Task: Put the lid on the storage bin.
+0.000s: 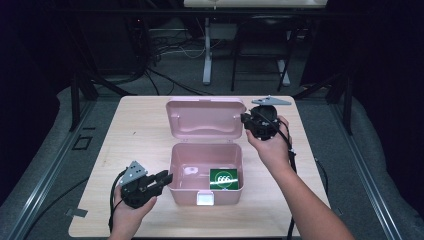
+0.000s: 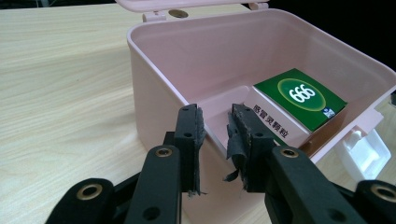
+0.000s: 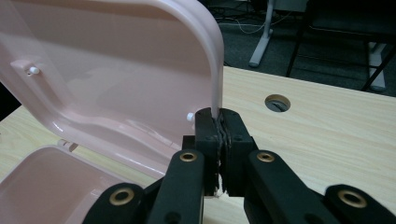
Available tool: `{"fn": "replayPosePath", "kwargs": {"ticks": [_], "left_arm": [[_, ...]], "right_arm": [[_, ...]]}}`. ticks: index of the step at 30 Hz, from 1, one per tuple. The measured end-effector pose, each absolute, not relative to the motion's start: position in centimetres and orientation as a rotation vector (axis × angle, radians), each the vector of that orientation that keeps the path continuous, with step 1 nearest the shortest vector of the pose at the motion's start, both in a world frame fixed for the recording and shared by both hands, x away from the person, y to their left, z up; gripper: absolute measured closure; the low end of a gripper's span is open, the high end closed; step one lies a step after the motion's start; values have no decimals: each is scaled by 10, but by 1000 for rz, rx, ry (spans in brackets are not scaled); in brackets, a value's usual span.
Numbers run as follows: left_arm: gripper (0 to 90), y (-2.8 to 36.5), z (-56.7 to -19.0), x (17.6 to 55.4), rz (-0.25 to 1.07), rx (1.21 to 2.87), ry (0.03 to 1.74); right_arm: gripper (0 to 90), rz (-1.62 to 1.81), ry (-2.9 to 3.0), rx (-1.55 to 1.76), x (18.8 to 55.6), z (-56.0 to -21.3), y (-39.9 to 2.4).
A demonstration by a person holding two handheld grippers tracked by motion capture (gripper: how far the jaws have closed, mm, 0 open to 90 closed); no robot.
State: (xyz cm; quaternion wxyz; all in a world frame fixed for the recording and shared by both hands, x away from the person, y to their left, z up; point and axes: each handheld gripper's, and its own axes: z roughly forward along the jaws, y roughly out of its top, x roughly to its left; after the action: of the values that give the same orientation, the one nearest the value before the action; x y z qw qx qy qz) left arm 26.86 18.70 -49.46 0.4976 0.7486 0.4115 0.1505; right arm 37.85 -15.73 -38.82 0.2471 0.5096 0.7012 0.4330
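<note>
From above, I am watching a pink box (image 1: 206, 192) sitting open near the table's (image 1: 135, 135) front edge, its lid (image 1: 205, 117) standing tilted back behind it. A green carton (image 1: 223, 179) is lying inside the box, toward its right wall. My left hand (image 1: 131, 212) is coming in from the bottom edge, wrist roughly level, holding the left gripper (image 1: 165, 178) with its tips pointing right at the box's left wall. My right forearm is reaching diagonally up across the table's right side, the hand (image 1: 272, 145) cocked back, and the right gripper (image 1: 246, 120) is meeting the lid's right edge.

Along the left gripper view, I am seeing the left gripper (image 2: 215, 128) straddling the near wall of the box (image 2: 154, 93), one pad outside and one inside, pinching the rim. The carton (image 2: 299, 100) is lying flat on the box floor beyond them, against the far wall.

Along the right gripper view, the right gripper (image 3: 219, 123) is pointing level at the lid (image 3: 116, 74), its pads pressed nearly together and clamping the lid's thin side edge. The box's (image 3: 42, 182) open interior is showing at lower left.
</note>
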Motion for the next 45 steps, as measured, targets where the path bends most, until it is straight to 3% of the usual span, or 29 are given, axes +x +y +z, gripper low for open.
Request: {"fn": "replayPosePath", "kwargs": {"ticks": [37,45], "left_arm": [[706,188,-494,272,352,1818,999],[659,187,-488,274,373,1808,987]], "right_arm": [[848,1309,1810,1299,331,-409,-162],[834,1408,1755,1327,320,-418,-166]]}}
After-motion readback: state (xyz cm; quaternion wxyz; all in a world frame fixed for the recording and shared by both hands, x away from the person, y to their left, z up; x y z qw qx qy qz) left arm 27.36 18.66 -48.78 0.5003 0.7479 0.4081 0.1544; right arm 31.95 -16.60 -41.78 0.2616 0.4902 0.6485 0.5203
